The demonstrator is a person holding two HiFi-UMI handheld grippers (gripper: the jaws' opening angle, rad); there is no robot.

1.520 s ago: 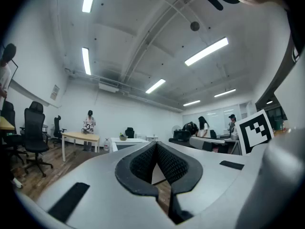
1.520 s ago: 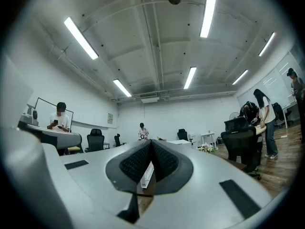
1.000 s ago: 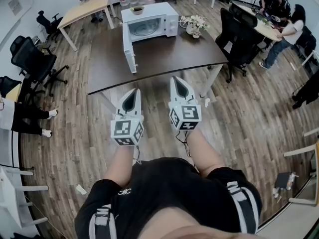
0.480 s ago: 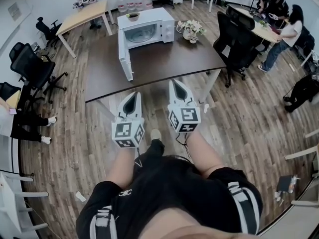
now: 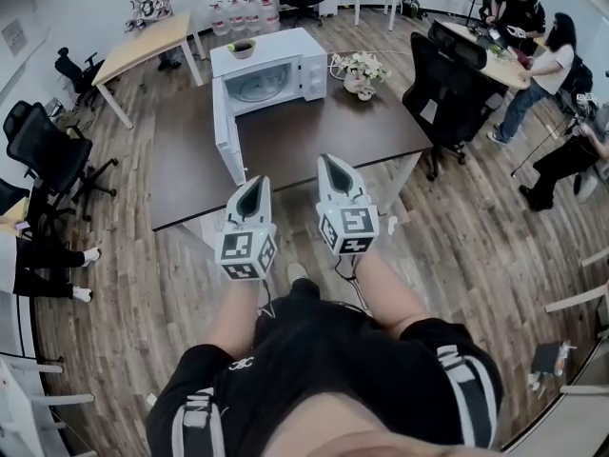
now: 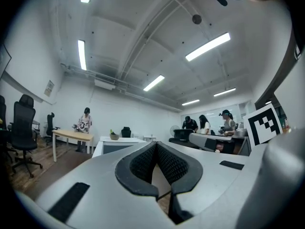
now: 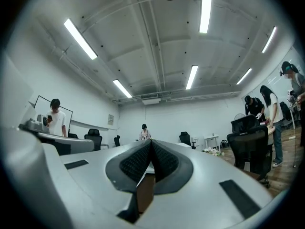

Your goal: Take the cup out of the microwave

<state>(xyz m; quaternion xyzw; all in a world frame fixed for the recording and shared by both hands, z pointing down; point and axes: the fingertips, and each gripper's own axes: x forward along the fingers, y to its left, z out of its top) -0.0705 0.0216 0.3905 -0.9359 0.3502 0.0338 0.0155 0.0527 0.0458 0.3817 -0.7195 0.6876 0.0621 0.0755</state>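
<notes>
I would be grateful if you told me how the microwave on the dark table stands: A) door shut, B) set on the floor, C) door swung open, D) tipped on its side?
C: in the head view the microwave stands upright on the table with its door swung out, leaving the cavity open to view.

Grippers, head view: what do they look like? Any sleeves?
Left gripper and right gripper: pale grey tapered shells, dark textured pads, each with a white cube of black square markers at the rear. Thin dark cables hang below. Forearms unsleeved.
</notes>
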